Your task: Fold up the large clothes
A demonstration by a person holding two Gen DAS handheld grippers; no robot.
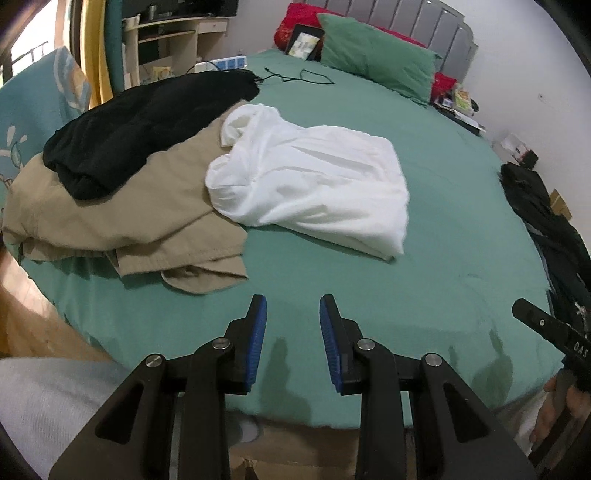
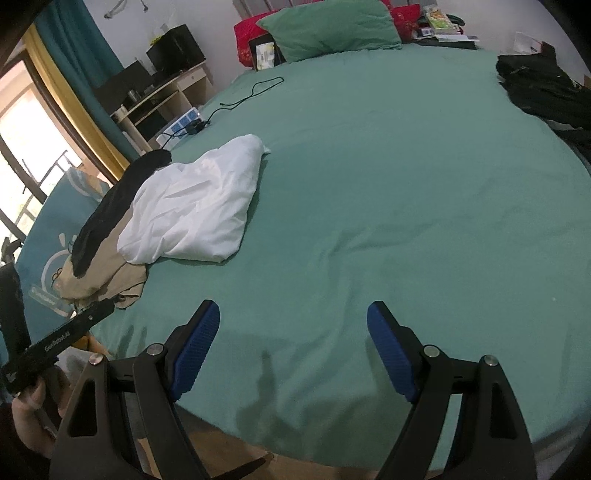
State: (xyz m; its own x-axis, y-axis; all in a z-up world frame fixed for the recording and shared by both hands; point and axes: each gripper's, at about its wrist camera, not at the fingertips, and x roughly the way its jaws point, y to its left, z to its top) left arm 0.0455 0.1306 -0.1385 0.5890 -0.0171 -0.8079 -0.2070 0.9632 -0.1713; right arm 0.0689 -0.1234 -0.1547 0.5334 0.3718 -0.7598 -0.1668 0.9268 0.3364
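A folded white garment [image 1: 314, 184] [image 2: 192, 214] lies on the green bed sheet [image 1: 424, 258] [image 2: 388, 203]. To its left sits a pile: a beige garment [image 1: 122, 229] [image 2: 107, 273] with a black garment [image 1: 147, 125] [image 2: 110, 214] on top. My left gripper [image 1: 293, 306] hovers over the bed's near edge, jaws partly apart with nothing between them. My right gripper [image 2: 293, 314] stands wide open over bare sheet, also holding nothing. Both are well short of the clothes.
A green pillow [image 1: 376, 62] [image 2: 332, 29] and red cushions [image 1: 291, 22] lie at the headboard. A black cable [image 1: 295, 75] [image 2: 255, 90] trails across the sheet. Dark clothing [image 1: 546, 221] [image 2: 546, 88] is heaped at the right edge. A desk [image 2: 166, 96] stands on the left.
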